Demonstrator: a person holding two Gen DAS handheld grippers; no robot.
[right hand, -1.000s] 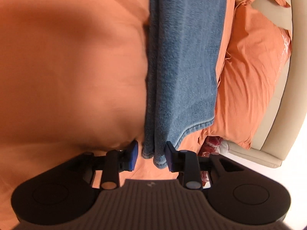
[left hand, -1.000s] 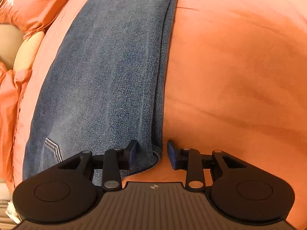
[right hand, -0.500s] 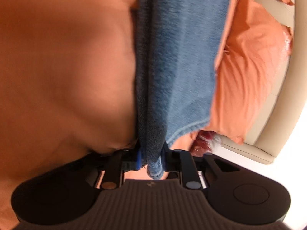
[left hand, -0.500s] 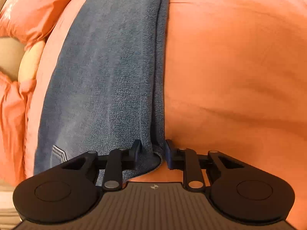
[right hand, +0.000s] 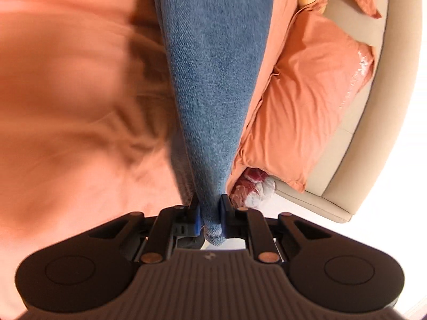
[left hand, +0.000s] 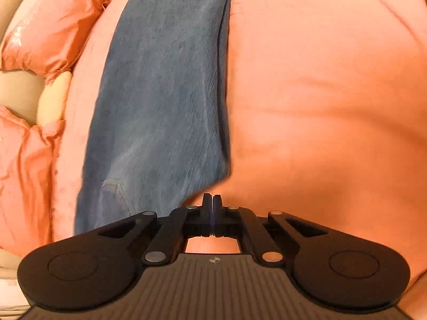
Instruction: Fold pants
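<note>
The orange bedspread (left hand: 320, 93) is covering the whole bed, and the blue denim pants (left hand: 160, 93) are lying lengthwise along it near one side edge, folded leg over leg into a long strip. The right gripper (right hand: 209, 214) is clamping the hem end of the pants (right hand: 213, 80): its fingers are standing only a cloth's thickness apart, a bunch of denim is poking back between the blue pads, and the strip is running taut and raised from there across the bedspread (right hand: 66, 93), which is wrinkling beside it. The left gripper (left hand: 212, 206) is sitting with its fingers pressed together at the other end, just off the near corner of the pants; the denim edge is ending just in front of the fingertips, and nothing is showing between them. Orange pillows (right hand: 307, 106) are lying along the bed's edge beyond the pants, against a beige padded headboard (right hand: 379, 106). A small red and white bundle (right hand: 253, 186) is tucked at the foot of the nearest pillow, too blurred to identify. No writing is readable anywhere.
</note>
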